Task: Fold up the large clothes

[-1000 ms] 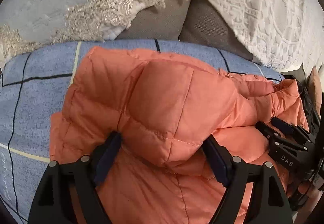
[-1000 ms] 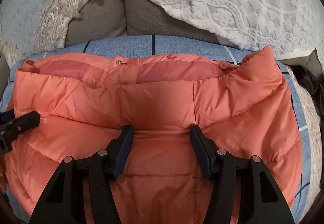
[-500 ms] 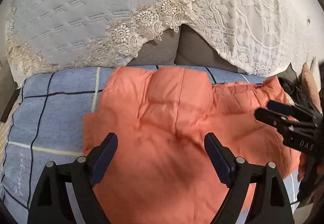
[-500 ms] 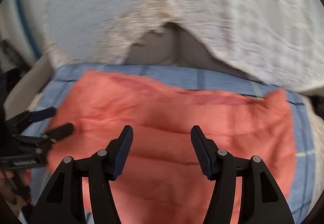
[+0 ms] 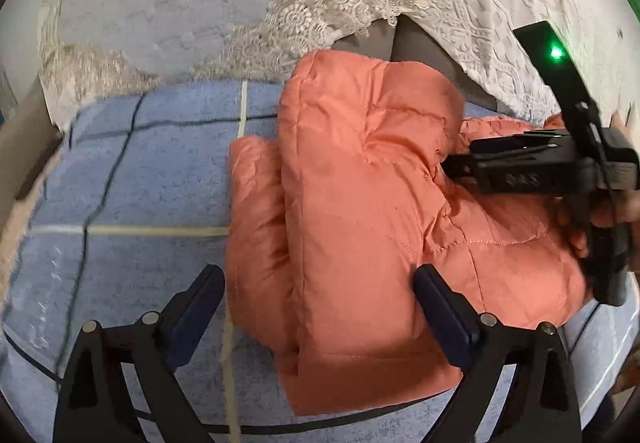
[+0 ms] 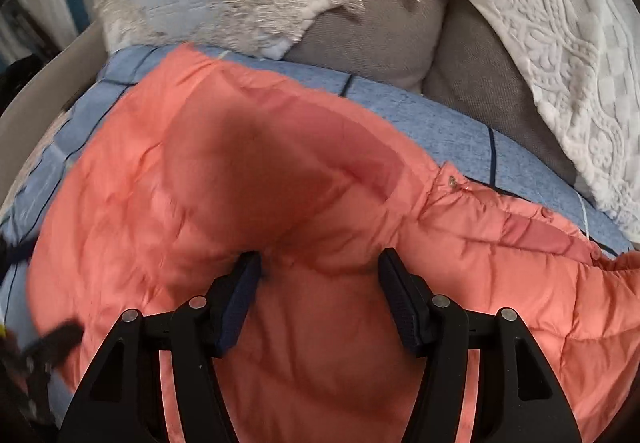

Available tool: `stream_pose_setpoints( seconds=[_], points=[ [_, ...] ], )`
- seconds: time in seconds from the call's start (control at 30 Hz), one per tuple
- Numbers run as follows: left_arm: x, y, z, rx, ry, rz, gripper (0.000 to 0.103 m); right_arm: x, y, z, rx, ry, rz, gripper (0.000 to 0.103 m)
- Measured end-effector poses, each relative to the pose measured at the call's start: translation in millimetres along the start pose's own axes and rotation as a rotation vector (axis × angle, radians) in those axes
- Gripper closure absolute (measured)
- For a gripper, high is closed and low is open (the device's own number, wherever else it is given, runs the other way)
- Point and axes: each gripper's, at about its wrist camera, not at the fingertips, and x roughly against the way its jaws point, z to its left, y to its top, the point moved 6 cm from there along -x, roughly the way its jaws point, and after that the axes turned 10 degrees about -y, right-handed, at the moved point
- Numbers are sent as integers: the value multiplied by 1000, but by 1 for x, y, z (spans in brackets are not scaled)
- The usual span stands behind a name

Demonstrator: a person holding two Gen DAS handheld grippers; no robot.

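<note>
Lying on a blue checked cover point(image 5: 132, 179), the orange jacket point(image 5: 360, 203) sits beneath both spread tools.

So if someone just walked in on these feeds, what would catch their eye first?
The puffy orange jacket, folded into a bundle on the blue checked bedspread, fills the middle of both views. In the left wrist view the right gripper reaches in from the right onto the jacket, while the left gripper, its jaws opening, straddles the near edge. Behind, white lace covers drape over grey cushions.
</note>
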Motion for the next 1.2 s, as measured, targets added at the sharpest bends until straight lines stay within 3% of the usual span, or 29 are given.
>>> stream_pose_setpoints(
  seconds=[0.27, 0.53, 0.63, 0.77, 0.83, 0.93, 1.03, 1.2],
  points=[
    [-2, -8, 2, 15, -18, 1, 5, -30, 14, 4, 38, -91, 112, 41],
    [-1, -10, 6, 20, -25, 5, 5, -41, 18, 5, 38, -119, 191, 37],
    [0, -9, 6, 25, -28, 21, 5, -23, 27, -2, -33, -66, 184, 37],
    [3, -13, 8, 21, -24, 33, 5, 35, 36, 2, -86, 69, 16, 37],
    [2, -16, 10, 34, -29, 43, 4, 44, 33, 18, -46, 81, -6, 37],
    [2, -18, 11, 59, -36, 49, 4, 29, 29, 36, -20, 100, 0, 40],
    [3, -20, 11, 65, -37, 50, 4, -6, 27, 43, -42, 84, 84, 40],
    [3, -21, 14, 69, -39, 48, 4, -30, 31, 35, -95, 89, 129, 32]
  ],
)
